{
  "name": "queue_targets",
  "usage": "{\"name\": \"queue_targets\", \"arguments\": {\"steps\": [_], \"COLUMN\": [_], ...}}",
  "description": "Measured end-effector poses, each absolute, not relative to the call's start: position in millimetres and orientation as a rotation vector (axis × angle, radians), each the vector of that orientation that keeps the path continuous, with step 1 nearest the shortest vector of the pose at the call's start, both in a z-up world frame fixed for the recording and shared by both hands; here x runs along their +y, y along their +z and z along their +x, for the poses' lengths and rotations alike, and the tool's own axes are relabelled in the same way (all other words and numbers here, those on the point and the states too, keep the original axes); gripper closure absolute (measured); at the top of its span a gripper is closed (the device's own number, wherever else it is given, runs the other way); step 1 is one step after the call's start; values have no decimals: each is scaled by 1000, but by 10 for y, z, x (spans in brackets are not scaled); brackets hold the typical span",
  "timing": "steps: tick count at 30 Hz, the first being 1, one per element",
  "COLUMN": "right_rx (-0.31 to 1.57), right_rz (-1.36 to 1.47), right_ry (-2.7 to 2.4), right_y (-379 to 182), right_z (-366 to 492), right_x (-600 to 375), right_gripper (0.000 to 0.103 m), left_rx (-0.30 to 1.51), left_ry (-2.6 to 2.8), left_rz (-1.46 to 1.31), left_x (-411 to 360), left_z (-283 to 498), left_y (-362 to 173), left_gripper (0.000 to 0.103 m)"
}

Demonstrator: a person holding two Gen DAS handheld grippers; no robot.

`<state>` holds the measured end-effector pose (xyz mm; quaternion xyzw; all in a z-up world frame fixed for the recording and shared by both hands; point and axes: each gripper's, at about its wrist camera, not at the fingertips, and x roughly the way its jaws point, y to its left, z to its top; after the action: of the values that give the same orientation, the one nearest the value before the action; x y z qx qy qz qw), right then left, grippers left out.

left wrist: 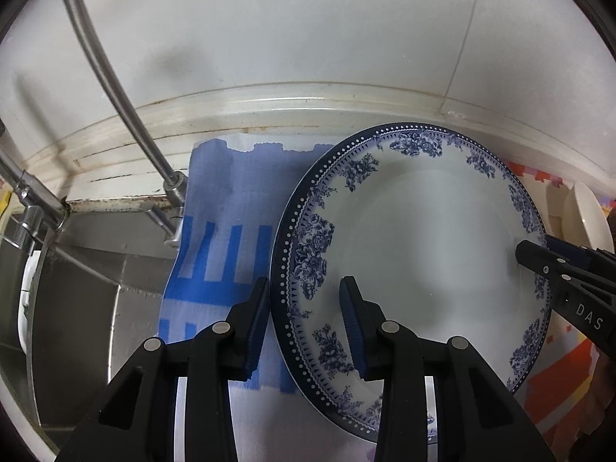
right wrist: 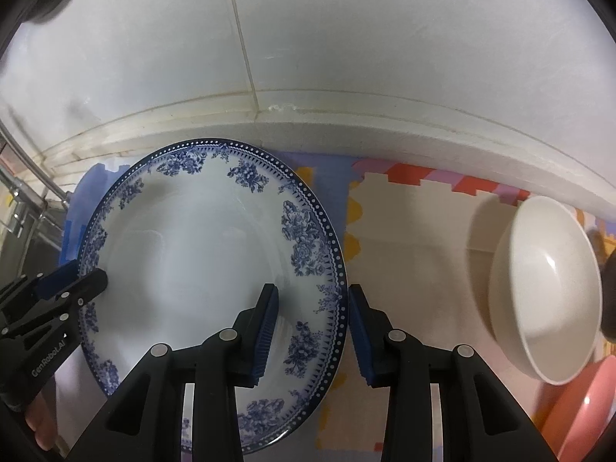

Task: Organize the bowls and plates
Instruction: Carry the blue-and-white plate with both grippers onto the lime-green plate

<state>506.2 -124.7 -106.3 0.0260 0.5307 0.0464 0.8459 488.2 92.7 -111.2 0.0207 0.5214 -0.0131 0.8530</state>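
Note:
A large white plate with a blue floral rim (left wrist: 423, 250) (right wrist: 200, 250) is held from both sides over the counter mats. My left gripper (left wrist: 304, 283) is shut on its left rim, one finger outside the edge and one on the plate's face; the right wrist view shows it at the left (right wrist: 82, 273). My right gripper (right wrist: 312, 288) is shut on the opposite rim in the same way and enters the left wrist view from the right (left wrist: 539, 246). A plain white bowl (right wrist: 546, 288) (left wrist: 589, 223) stands on the counter to the right of the plate.
A steel sink (left wrist: 77, 288) with a faucet (left wrist: 115, 88) lies left of the plate, with a white dish (left wrist: 27, 300) at its left edge. A blue mat (left wrist: 231, 211) and a colourful mat (right wrist: 415, 231) cover the counter. The tiled wall is close behind. Something pink (right wrist: 589, 415) sits at the lower right.

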Motion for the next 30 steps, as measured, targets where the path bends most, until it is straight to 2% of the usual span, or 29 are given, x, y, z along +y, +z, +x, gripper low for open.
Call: {"name": "queue_targets", "arguments": {"steps": [16,30], "right_rx": [1102,1097], "right_rz": [52,41], "right_ry": [84,85], "right_y": [-619,-361], "right_z": [4568,3836], "right_x": [-1278,-1383], "right_gripper": [65,65], "left_rx": [1060,1073], "left_ry": [-30,-48], "left_rz": [46,63], "left_x": [842,754], "left_z": [4157,3439], "left_y": [-667,-533], "left_gripper": [66,66]}}
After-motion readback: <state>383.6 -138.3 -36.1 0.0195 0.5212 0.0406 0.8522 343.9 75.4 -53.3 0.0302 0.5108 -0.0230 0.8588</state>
